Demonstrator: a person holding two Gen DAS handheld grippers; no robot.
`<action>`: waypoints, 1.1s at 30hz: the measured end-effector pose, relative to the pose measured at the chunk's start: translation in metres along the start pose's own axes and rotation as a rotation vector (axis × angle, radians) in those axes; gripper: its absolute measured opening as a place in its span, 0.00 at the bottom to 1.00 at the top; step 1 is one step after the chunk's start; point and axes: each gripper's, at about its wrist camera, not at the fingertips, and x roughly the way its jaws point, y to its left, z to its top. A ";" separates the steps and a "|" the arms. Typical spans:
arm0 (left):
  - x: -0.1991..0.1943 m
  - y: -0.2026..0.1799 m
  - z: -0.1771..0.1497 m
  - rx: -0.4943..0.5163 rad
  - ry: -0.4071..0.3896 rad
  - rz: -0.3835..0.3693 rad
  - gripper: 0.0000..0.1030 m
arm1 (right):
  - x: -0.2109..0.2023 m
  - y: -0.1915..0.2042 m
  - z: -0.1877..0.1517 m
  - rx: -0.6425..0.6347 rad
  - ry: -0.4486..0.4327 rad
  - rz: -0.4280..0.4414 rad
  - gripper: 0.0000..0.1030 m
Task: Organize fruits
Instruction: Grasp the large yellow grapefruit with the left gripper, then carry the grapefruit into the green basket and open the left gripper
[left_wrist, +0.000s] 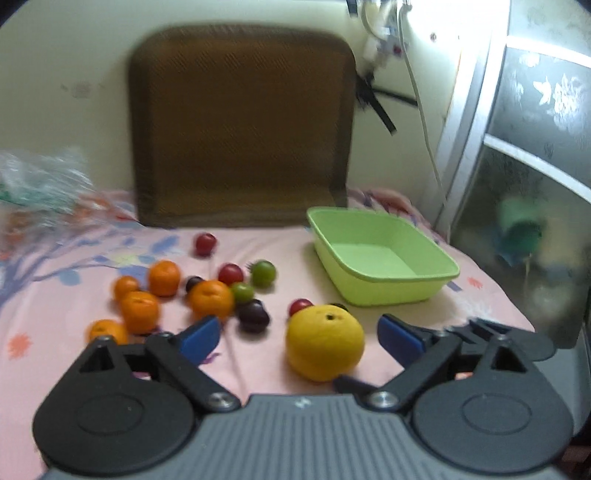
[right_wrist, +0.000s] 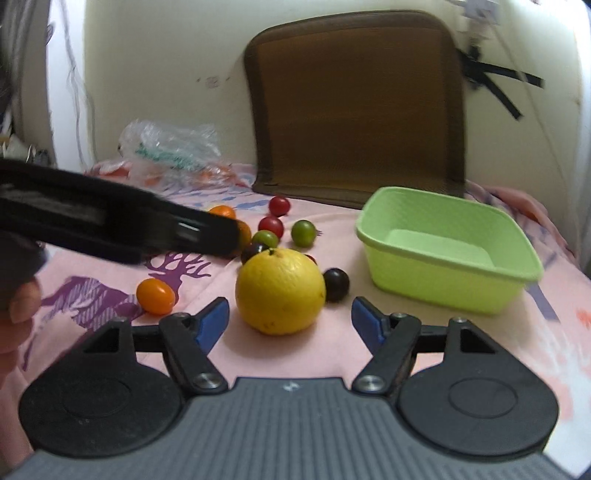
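Yellow citrus on pink sheet, centred between spread fingers of right gripper, probably lined up for grab. Left gripper released too, nothing held. Green tub empty, near right, likely drop spot.

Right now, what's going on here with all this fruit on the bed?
A person is sorting fruit with two handheld grippers. Both the left gripper and right gripper are open, each pointed at the big yellow citrus fruit, which sits untouched on the pink bedsheet. The green tub is empty. Mandarins and small red, green and dark fruits lie scattered.
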 end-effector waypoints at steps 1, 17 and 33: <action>0.007 0.000 0.002 -0.001 0.016 -0.005 0.85 | 0.004 0.001 0.001 -0.022 0.004 0.007 0.73; 0.013 -0.035 0.016 0.054 -0.009 -0.120 0.48 | -0.012 -0.015 0.007 0.000 -0.169 -0.044 0.64; 0.129 -0.101 0.068 0.150 0.025 -0.153 0.49 | 0.033 -0.114 0.028 0.124 -0.127 -0.288 0.65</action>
